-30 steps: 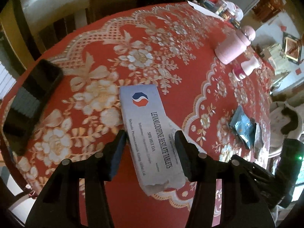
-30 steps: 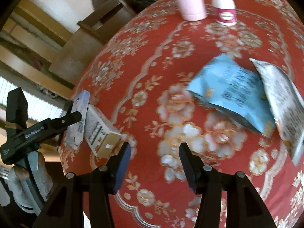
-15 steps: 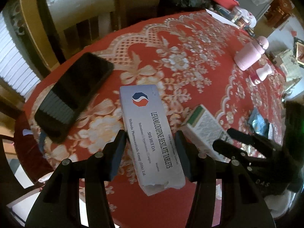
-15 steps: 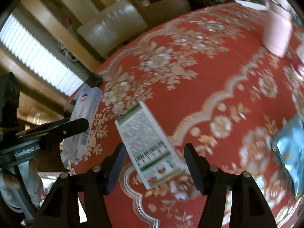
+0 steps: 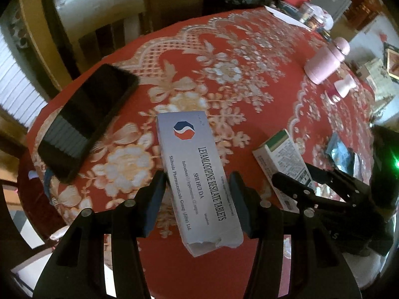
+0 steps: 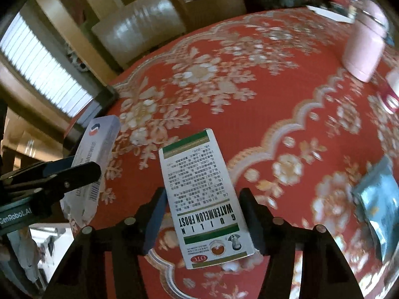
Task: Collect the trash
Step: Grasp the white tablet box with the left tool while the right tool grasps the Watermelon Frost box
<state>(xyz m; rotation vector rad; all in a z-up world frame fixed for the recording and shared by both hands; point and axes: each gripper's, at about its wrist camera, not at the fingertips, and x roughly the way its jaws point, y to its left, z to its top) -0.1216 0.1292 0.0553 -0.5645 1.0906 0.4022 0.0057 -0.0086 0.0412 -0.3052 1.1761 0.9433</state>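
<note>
— What changed just then?
— The right gripper [image 6: 200, 220] swung over the green-striped box [image 6: 202, 196], low centre, jaws closing around it, not yet pinching.
— And the left gripper [image 5: 197, 199]?
— Clamped on the tablet box [image 5: 197, 174], mid-frame. Second pickup looked close.

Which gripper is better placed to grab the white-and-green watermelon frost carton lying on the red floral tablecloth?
Right. The right gripper already straddles the white-and-green carton, its jaws closing around it. The left gripper is occupied, clamped on the grey tablet box.
</note>
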